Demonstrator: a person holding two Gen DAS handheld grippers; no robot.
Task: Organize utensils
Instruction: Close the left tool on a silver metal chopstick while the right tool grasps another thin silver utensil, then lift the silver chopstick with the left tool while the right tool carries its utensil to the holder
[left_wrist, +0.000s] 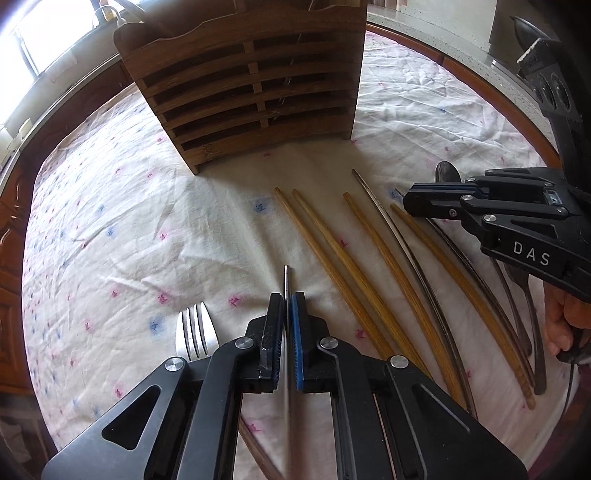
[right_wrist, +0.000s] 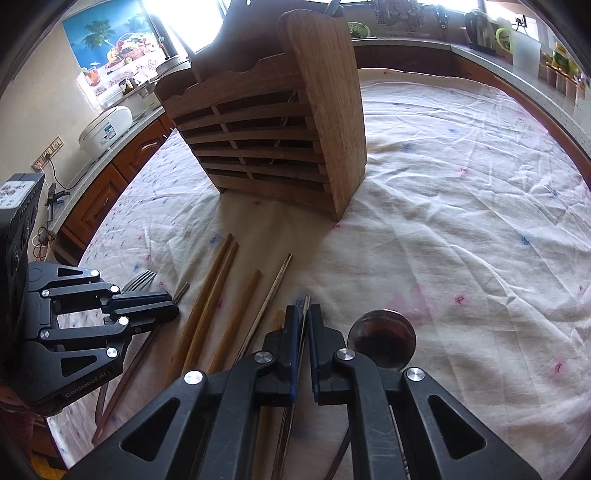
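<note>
Here, slim metal chopstick (left_wrist: 286, 282) gleams.

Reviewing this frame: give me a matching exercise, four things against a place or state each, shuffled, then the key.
Things:
1. wooden utensil rack
2. fork
3. left gripper
4. spoon

Places or states:
A. lying beside the right gripper
B. standing upright on the tablecloth
C. shut on a thin metal chopstick
D. lying beside the left gripper

Pairs: 1-B, 2-D, 3-C, 4-A
</note>
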